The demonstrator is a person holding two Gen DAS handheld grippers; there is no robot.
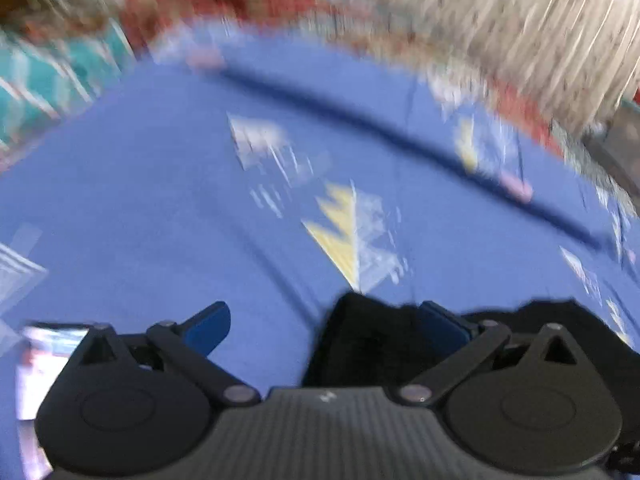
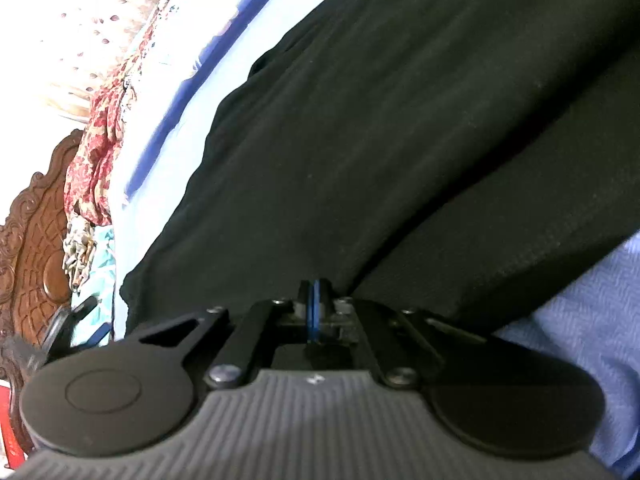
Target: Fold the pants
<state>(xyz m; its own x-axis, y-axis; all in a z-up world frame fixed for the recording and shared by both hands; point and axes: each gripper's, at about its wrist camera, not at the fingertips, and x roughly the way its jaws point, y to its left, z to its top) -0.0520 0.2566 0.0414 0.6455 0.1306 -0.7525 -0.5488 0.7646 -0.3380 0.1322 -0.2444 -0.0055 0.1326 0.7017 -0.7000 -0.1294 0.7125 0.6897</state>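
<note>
Matt black knit pants (image 2: 380,140) on woven blue cloth bedsheet (image 2: 592,296) — glossy carved wooden headboard (image 2: 36,248).

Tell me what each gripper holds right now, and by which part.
The left gripper is open and holds nothing. The right gripper is shut at the edge of the black pants; whether cloth is pinched between its pads cannot be told.

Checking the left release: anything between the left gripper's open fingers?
Partly. In the left wrist view the left gripper is open; between its fingers lie blue bedsheet and, by one finger, an edge of the black pants, unpinched.
</note>
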